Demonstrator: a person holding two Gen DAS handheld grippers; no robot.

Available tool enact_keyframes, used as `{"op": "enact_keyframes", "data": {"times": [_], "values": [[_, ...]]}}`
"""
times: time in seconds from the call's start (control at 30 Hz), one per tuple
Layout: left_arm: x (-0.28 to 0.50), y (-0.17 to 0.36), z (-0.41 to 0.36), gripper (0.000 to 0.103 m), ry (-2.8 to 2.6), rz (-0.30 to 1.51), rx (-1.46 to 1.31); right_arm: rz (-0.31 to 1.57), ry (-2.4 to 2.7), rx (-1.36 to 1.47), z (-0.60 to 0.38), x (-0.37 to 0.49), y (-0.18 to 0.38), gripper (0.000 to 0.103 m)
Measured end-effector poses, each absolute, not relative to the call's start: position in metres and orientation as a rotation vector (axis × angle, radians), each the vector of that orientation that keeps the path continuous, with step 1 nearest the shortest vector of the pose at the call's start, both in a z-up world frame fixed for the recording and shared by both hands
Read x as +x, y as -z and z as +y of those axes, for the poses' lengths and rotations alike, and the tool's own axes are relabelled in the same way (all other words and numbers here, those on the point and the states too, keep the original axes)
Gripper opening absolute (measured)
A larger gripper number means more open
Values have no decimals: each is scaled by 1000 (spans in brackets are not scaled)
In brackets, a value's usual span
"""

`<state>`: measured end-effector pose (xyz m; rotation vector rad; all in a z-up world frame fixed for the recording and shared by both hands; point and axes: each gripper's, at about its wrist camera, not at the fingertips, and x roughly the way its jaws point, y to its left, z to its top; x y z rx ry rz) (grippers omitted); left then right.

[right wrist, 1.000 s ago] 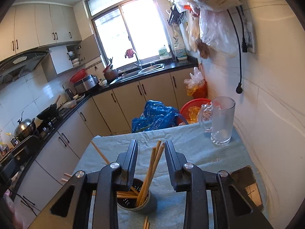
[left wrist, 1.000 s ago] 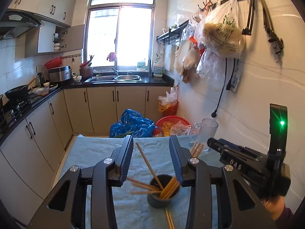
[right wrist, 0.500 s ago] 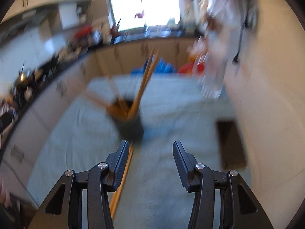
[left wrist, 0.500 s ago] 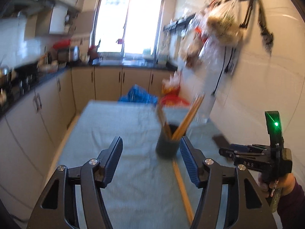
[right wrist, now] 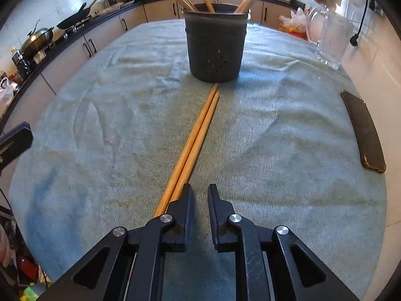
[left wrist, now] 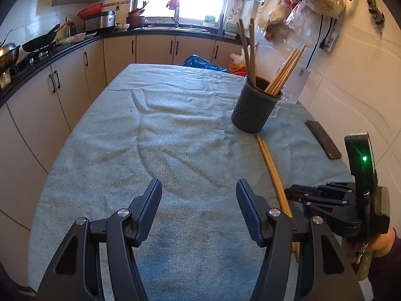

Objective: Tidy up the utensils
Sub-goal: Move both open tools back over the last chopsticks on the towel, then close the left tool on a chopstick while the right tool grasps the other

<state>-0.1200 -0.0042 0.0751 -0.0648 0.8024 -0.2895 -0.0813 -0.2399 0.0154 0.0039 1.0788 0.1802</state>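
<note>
Here, two loose wooden chopsticks [right wrist: 198, 135] lay side by side on the towel-covered worktop [right wrist: 100, 115], their far tips touching the foot of a dark perforated utensil holder [right wrist: 215, 50] that already held several others standing at angles. The right claw [right wrist: 199, 195] hung low over the towel at the pair's near end, its fingers drawn close with only a narrow gap and nothing between them; the chopsticks ran just to the left of its left finger. In the left wrist view, the left claw [left wrist: 199, 200] stood spread wide and empty above bare towel, well apart from the holder [left wrist: 254, 107], with the pair [left wrist: 273, 173] lying off to its right. A dark phone [right wrist: 364, 135] rested near the worktop's right edge, and a clear glass mug [right wrist: 333, 40] stood beyond it by the wall.

The step in hand appeared to be the pickup of the last stray pair. The next move probably called for the right claw to widen, shift slightly left to straddle both sticks, then pinch them near the end and tip them upright into the holder without knocking it over.
</note>
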Motion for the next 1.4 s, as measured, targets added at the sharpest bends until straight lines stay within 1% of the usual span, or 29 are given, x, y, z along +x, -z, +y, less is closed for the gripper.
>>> {"op": "enact_keyframes", "data": {"times": [0.07,0.23,0.43,0.5,0.57,0.6,0.87,1.03,1.07,1.1,1.13,1.2,1.23,1.27,1.4], "values": [[-115,-74,-6,61,292,812,-64,1074,-176,11,-237,-81,-14,14],[-110,-69,-11,61,299,830,-67,1043,-210,138,-248,-77,-22,14],[-108,-62,-15,61,301,849,-60,1029,-195,82,-240,-76,-20,14],[-108,-60,-17,61,306,858,-59,1055,-167,81,-238,-71,-18,14],[-108,-59,-21,61,314,865,-58,1047,-151,78,-240,-71,-17,10],[-108,-59,-24,61,320,871,-56,1046,-145,78,-241,-72,-18,10],[-109,-55,-82,61,423,899,28,1059,-60,97,-284,-91,-17,8],[-94,-38,-124,61,488,970,62,1064,-30,155,-318,-104,-18,8],[-90,-34,-131,57,497,981,74,1065,-31,169,-324,-107,-18,8],[-86,-31,-138,47,499,987,90,1066,-32,177,-326,-108,-18,8],[-84,-29,-142,41,495,994,101,1067,-34,183,-328,-109,-18,8],[-77,-22,-150,18,482,1028,115,1067,-39,189,-329,-111,-18,8],[-74,-20,-151,15,474,1038,112,1066,-41,189,-329,-111,-17,8],[-73,-21,-150,8,460,1031,113,1065,-43,191,-329,-112,-18,8],[-75,-22,-137,7,485,1099,26,1065,-55,211,-332,-114,-17,7]]}}
